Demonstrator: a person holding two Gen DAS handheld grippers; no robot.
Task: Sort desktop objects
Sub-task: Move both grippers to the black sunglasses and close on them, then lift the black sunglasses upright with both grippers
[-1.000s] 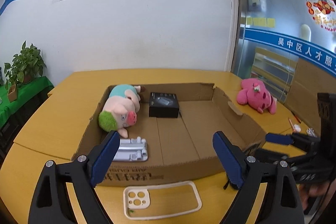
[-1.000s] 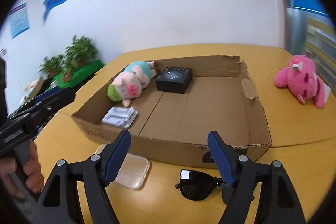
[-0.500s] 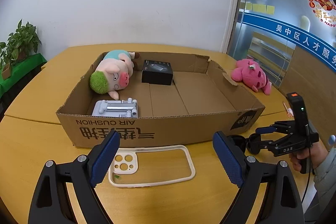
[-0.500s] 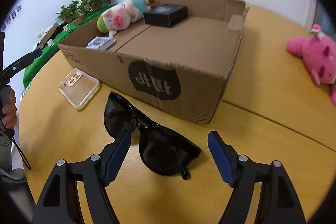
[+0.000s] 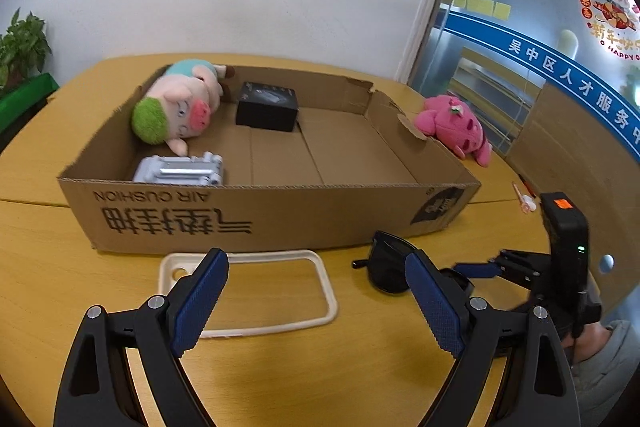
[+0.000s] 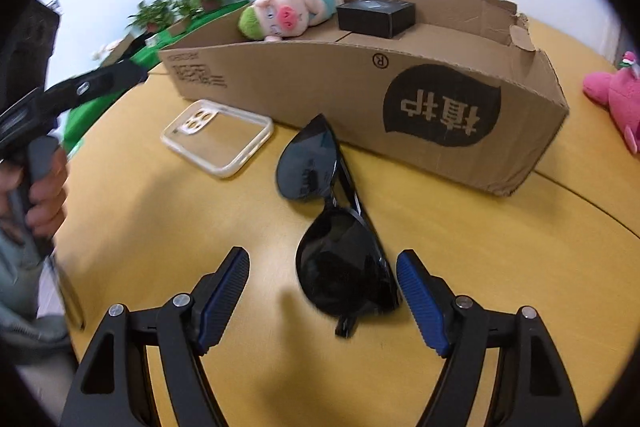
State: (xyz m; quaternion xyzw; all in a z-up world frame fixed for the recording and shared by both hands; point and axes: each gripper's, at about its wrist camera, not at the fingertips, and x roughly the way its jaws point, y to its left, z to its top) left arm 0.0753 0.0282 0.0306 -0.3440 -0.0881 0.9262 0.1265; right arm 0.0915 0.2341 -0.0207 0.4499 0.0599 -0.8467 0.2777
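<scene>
sunglasses point(image 6: 336, 223) are lying folded on the yellow table point(image 6: 460, 267), just in front of the cardboard box point(image 6: 360, 99), and the right gripper point(image 6: 323, 301) has its jaws wide apart around the near lens. the blue pads sit either side of that lens and aren't pressing on it; the right pad looks very close to the frame edge, can't tell if it touches. over on the left side, the left gripper point(image 5: 316, 301) is open too, nothing between its jaws, poised above the clear phone case point(image 5: 244, 291) that lies flat on the table right by the box's long printed wall. inside the box there's a pig plush point(image 5: 176, 107) with green hair against the far left corner, a black box point(image 5: 267, 106) beside it, and a grey metal stand point(image 5: 180, 169) near the front wall. a pink plush point(image 5: 454, 127) lies on the table outside, by the box's right end.
</scene>
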